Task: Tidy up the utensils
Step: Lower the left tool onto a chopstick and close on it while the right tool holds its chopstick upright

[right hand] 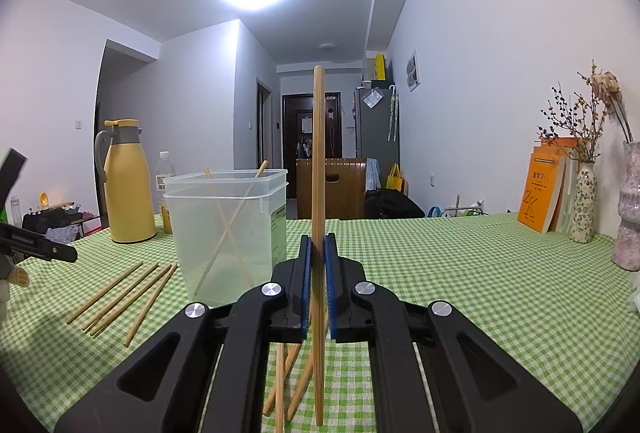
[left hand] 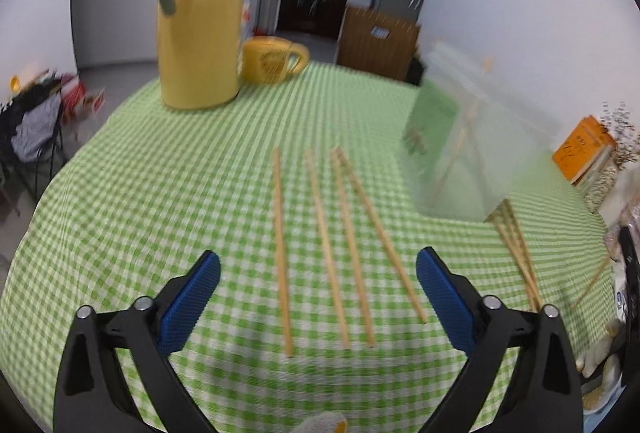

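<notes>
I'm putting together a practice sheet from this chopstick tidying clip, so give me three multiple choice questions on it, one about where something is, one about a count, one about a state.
1. Where does the yellow jug stand in the right wrist view?
A. left of the clear container
B. inside it
C. beside the vases

2. How many chopsticks lean inside the clear container?
A. none
B. two
C. five

3. How is the right gripper?
A. wide open and empty
B. shut on an upright chopstick
C. shut on a cup

Answers:
1. A, the jug stands on the checked cloth, left of the container.
2. B, two sticks cross inside it.
3. B, the blue pads press on one upright stick.
</notes>
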The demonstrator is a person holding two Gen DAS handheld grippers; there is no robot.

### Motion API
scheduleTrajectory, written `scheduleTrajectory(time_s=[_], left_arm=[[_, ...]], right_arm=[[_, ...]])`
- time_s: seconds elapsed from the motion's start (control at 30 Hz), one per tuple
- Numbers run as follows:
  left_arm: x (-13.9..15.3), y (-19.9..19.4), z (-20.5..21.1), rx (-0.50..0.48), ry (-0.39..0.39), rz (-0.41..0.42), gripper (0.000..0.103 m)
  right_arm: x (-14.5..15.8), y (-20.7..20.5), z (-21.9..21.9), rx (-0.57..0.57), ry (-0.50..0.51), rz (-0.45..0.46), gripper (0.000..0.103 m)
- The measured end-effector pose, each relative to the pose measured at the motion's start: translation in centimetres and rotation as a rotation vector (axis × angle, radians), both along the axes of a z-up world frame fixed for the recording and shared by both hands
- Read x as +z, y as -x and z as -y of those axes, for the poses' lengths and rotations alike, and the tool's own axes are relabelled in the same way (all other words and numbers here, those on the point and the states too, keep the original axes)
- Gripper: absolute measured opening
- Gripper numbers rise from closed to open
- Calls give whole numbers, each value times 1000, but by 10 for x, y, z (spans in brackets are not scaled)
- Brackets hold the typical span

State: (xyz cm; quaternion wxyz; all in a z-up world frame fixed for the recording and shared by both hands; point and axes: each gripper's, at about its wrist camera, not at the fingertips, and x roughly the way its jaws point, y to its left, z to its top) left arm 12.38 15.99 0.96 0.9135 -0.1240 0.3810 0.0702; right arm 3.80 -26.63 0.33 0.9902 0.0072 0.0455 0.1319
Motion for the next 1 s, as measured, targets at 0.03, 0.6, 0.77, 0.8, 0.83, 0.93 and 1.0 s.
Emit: scheduleTrajectory(time_s=[0.03,0.6,0.77,0.8,0.83,0.93,1.0], left_arm=[[-2,-7,-4,4,-5,-33,86],[-47,-91,-42,64,6,-360,31],[-50,-102,-32,63,-22,-390,17],[-51,-102,-27,64,-25,-397,15],[-52,-103,-27,66,-28,-403,12],[-57,-110,-23,57,-29,-418,10],[-57,-114,-20,48,-18,-425,8]], right_arm=[[0,0,0,0,0,1,7],[0,-4,1,10,-9,-19,7],[0,-4,2,12,-13,-21,7],[0,-4,2,11,-13,-20,7],[0,-4,2,11,-14,-20,7],[0,-4,2,14,-14,-23,7],[-1,-5,2,15,-16,-23,7]])
